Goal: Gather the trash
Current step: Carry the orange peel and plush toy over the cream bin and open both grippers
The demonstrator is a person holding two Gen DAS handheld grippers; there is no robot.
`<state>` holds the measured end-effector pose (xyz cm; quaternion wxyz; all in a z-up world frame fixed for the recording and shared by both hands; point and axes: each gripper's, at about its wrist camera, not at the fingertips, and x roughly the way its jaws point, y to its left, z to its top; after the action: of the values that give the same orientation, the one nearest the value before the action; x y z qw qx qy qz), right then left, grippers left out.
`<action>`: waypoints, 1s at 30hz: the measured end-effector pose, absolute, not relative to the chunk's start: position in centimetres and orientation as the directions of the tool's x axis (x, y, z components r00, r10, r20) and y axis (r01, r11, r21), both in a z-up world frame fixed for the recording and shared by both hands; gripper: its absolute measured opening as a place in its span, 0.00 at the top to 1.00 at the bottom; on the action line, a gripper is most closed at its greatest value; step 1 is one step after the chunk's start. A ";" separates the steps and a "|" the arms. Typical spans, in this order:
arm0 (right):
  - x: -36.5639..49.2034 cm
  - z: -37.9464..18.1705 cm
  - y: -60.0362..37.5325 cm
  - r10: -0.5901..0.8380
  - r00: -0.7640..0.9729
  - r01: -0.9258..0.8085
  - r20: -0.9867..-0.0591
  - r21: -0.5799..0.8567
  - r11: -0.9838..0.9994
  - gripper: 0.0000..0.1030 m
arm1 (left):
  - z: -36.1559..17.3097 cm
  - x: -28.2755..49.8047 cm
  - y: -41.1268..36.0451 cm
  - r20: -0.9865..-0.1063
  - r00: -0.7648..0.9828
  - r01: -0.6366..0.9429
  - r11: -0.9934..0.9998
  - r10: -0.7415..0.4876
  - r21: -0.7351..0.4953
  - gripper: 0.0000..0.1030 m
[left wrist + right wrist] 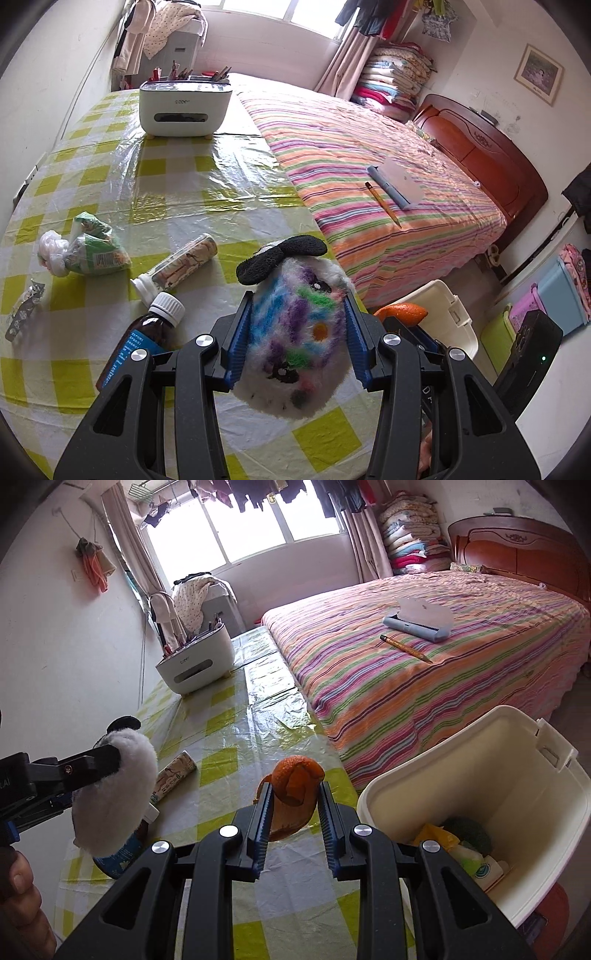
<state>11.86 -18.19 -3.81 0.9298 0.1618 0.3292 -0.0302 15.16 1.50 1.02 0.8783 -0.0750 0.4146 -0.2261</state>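
Both claws are carrying loads at once: the left gripper [295, 328] is pinching a fluffy round toy [295, 332] with coloured patches and a black ear, its blue pads pressing into the fur on both sides, while the right gripper [295, 805] is squeezing a curled piece of orange peel [293, 794], jaws nearly together. Both are hanging above the edge of the checked table [177, 192], and the white bin [480, 794] is standing just beside that edge to the right, already holding some wrappers and packets. The step in hand looks like carrying the peel across to the bin; next the right claw is needing to get over the open mouth and spread. A brown bottle [147, 339], a tube [177, 266], a green packet [96, 247] and a blister strip [24, 312] are still lying on the table, waiting
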 end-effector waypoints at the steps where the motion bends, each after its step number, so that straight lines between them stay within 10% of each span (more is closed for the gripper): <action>1: 11.6 -3.7 -18.7 0.039 0.787 0.174 -0.616 0.281 0.944 0.76 | 1.0 15.1 0.9 -0.693 0.550 0.343 0.883 -0.466 -0.321 0.57; 26: 7.7 -3.4 -27.7 -0.107 0.801 0.392 -0.588 0.382 0.837 0.73 | 1.5 13.4 -9.8 -0.683 0.466 0.483 0.809 -0.562 -0.335 0.57; 30: 7.2 -3.4 -28.4 -0.120 0.803 0.418 -0.584 0.408 0.812 0.59 | 1.3 13.6 -10.5 -0.685 0.458 0.482 0.806 -0.566 -0.344 0.57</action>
<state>7.22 -28.43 -3.43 0.9105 0.2690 0.2773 -0.1476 13.58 -10.52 1.30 0.8525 -0.0501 0.4198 -0.3075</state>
